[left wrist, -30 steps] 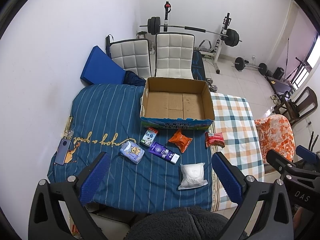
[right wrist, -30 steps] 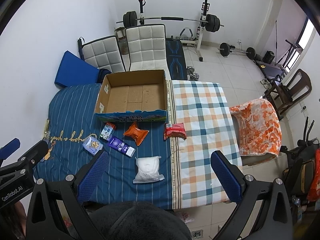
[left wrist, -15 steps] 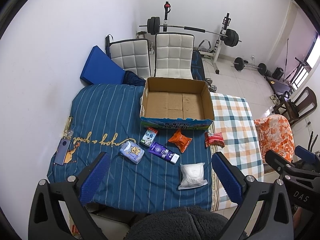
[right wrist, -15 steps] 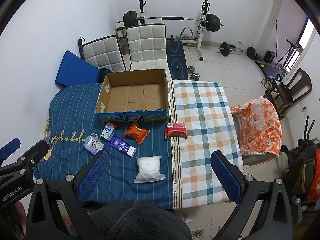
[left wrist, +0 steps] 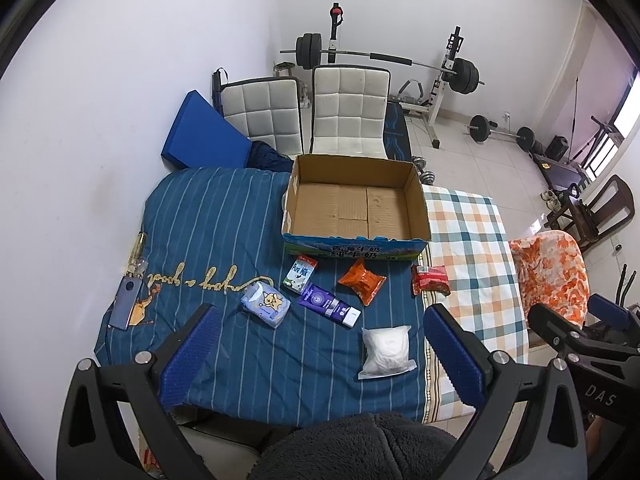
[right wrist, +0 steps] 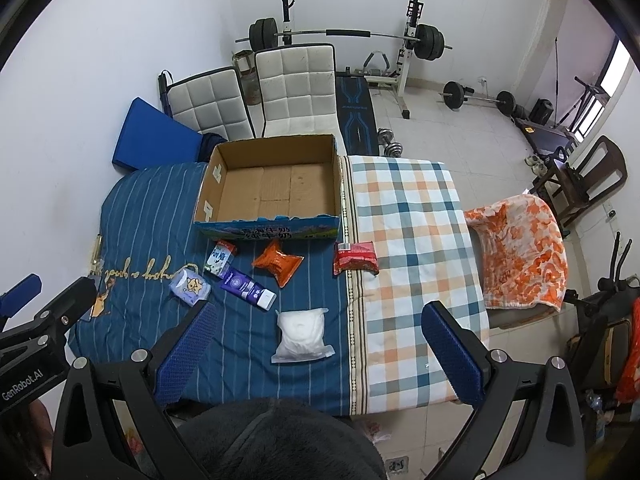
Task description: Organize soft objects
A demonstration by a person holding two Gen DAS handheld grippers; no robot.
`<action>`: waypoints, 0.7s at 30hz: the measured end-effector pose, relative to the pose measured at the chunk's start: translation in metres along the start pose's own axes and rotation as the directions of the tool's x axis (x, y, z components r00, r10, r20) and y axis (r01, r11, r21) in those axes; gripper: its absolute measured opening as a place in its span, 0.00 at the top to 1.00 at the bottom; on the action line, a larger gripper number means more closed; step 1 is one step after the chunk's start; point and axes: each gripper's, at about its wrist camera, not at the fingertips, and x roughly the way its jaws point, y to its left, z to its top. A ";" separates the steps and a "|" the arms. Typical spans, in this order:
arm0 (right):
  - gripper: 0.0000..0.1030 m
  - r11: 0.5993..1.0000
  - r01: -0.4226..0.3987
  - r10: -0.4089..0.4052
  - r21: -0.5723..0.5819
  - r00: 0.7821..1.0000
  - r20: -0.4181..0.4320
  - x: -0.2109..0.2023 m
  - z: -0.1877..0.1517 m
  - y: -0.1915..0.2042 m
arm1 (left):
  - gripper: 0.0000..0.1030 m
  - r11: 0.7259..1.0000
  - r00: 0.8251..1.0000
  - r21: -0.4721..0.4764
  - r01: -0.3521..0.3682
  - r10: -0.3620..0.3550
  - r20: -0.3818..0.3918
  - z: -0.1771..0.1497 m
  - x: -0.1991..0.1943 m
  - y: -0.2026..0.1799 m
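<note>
Right wrist: white pouch [right wrist: 301, 335] between gripper [right wrist: 320, 344] fingers.

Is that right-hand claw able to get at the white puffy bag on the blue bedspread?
Probably yes. The right gripper is open and holds nothing, and the white bag lies flat with nothing on top or crowding it, so a straight descent looks unobstructed.
</note>
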 end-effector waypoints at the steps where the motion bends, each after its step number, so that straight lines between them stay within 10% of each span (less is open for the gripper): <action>1: 0.00 1.000 0.001 -0.001 0.001 1.000 0.002 0.002 -0.002 0.000 | 0.00 1.000 1.000 0.000 -0.001 0.001 -0.001 0.000 0.000 0.000; 13: 0.00 1.000 0.007 -0.007 0.017 1.000 0.012 0.012 -0.004 -0.007 | 0.00 1.000 1.000 -0.008 -0.022 0.022 -0.001 -0.001 0.011 0.002; 21: 0.00 0.994 -0.078 0.090 0.075 0.979 -0.181 0.140 -0.012 -0.026 | 0.00 0.987 0.980 -0.008 -0.163 0.161 -0.117 -0.013 0.106 0.017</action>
